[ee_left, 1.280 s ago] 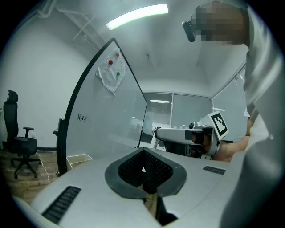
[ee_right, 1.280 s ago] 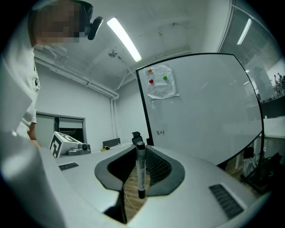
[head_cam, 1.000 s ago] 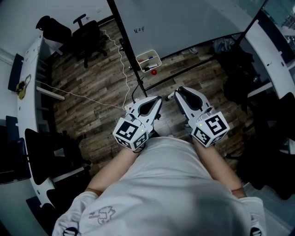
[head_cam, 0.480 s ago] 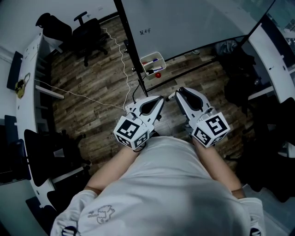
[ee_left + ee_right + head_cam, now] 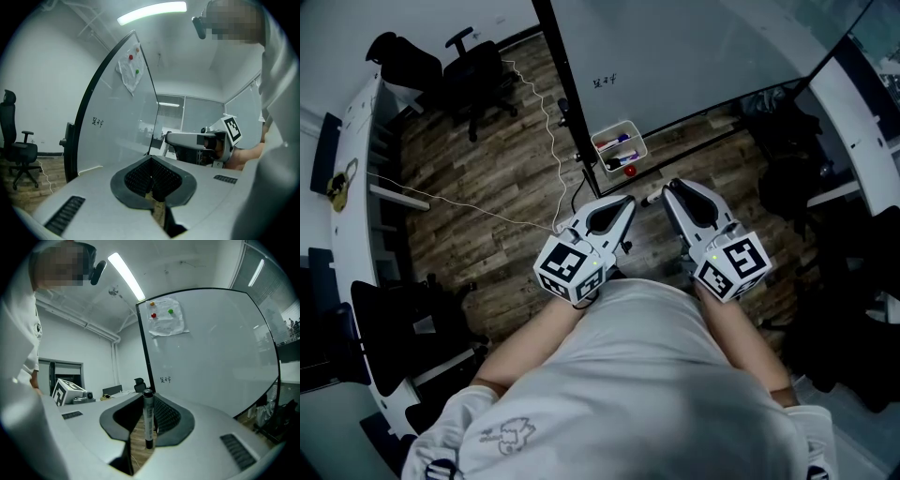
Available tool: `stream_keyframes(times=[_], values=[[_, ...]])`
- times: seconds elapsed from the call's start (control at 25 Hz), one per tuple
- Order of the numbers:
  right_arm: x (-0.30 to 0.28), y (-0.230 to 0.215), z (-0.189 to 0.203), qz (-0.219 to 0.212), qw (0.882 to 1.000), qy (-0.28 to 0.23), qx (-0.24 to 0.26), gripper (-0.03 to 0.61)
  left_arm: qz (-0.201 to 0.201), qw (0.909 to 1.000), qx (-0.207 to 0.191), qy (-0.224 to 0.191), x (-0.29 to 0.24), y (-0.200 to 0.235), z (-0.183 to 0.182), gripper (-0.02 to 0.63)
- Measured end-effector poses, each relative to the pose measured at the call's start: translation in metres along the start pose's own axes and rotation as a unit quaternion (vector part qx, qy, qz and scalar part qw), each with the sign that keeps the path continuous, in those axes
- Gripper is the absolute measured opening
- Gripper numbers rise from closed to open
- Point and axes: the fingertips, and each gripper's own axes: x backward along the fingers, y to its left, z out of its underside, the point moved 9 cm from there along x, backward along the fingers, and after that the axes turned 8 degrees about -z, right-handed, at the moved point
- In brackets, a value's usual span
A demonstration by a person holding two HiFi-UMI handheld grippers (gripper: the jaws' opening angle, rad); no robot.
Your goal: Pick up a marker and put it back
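Marker [image 5: 148,416] dark, upright, pinched in right tongs [image 5: 146,430], left tongs [image 5: 151,180] closed, empty.

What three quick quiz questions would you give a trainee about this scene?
1. True or false: the right gripper holds a marker upright between its jaws.
2. The left gripper is: A) wide open, B) shut on nothing, C) shut on a marker.
3. Fill in: the tray of spare markers sits at the lower edge of the ___.

Key: 1 true; 2 B; 3 whiteboard.
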Motion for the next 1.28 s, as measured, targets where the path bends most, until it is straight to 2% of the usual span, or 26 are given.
stream_keyframes(times=[0.28, 0.52, 0.88, 1.28], values=[[-0.037, -0.013, 0.0, 0.021, 1.0, -0.003, 0.001, 0.075, 0.027, 0.9996, 0.006, 0.001, -0.016, 0.048, -0.013, 0.005], [-0.062, -0.027, -0.009, 0.061, 0.998, -0.014, -0.012, 0.075, 0.052, 0.9986, 0.009, 0.008, -0.031, 0.084, -0.028, 0.005], [-0.081, -0.027, -0.004, 0.111, 0.993, -0.015, -0.022, 0.075, 0.097, 0.9951, 0.009, 0.021, -0.036, 0.114, -0.03, 0.005], [-0.093, -0.037, 0.002, 0.111, 0.994, -0.01, -0.021, 0.075, 0.114, 0.9925, 0.021, 0.039, -0.045, 0.119, -0.022, 0.005]])
